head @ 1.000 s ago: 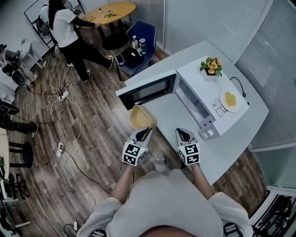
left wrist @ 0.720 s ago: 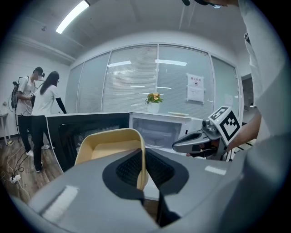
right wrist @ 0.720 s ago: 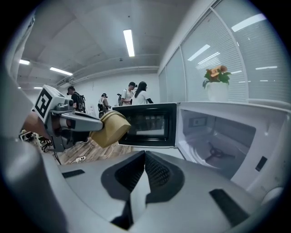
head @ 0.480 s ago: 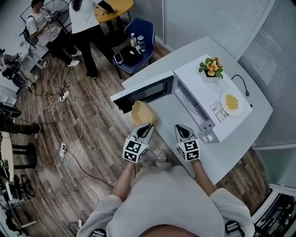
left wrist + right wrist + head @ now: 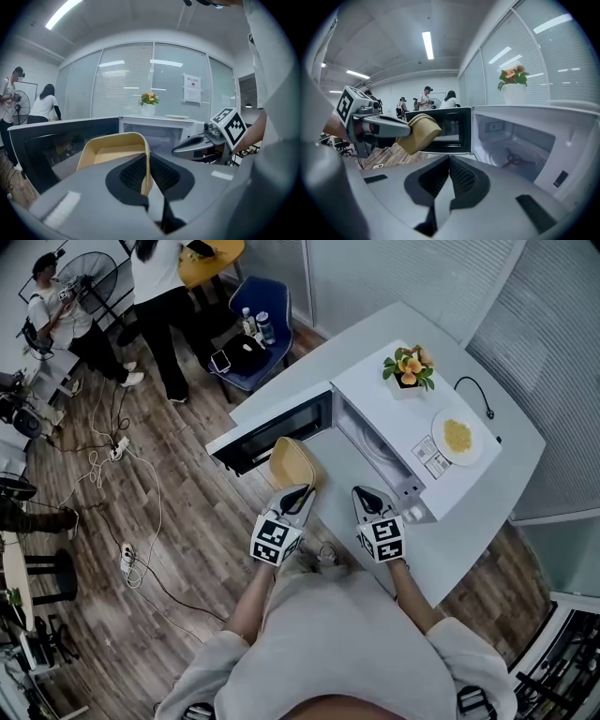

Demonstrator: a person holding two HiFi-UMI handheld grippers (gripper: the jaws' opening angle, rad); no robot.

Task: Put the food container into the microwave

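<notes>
The left gripper [image 5: 298,495] clamps one thin wall of the food container [image 5: 292,461], just beside the door [image 5: 272,432] of the open microwave [image 5: 375,395]. The right gripper [image 5: 367,495] has its jaws together, empty. To my eye, that edge grip could let it swing against the door.

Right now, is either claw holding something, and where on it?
Left gripper pinches the tan food container by one side wall; right gripper is shut, empty.

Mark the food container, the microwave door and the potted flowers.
food container [image 5: 290,461], head view, inner wall
microwave door [image 5: 272,432], head view, dark glass
potted flowers [image 5: 409,364], head view, the blossoms
</notes>
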